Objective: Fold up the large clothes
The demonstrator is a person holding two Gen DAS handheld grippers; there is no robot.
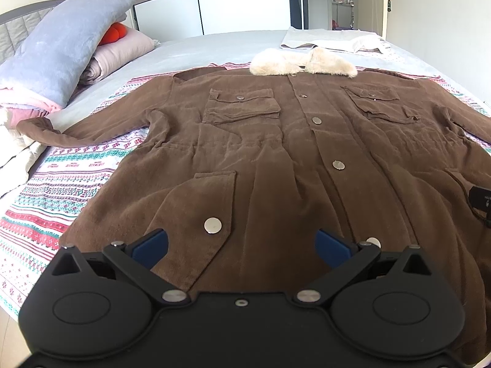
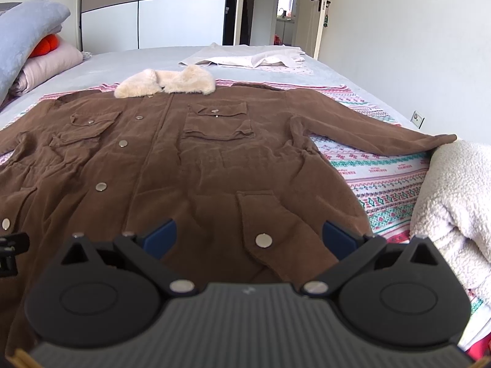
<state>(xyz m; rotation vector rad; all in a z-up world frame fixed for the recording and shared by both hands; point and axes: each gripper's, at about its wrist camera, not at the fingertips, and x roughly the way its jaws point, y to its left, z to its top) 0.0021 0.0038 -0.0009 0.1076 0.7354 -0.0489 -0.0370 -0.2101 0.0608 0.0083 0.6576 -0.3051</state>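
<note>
Coat [image 1: 276,159] lies flat, unfolded; both grippers hover at its hem.
Left gripper [image 1: 241,247] and right gripper [image 2: 249,237] gape empty; pinch the hem evenly, low in frame, before lifting.

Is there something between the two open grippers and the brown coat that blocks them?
Nothing visible does. The left gripper and right gripper both hang open directly over the brown coat near its hem, with only bare fabric between the fingers.

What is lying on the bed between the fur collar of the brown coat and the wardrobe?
A pale folded cloth lies on the grey sheet between the fur collar and the wardrobe. The right wrist view shows it best.
</note>
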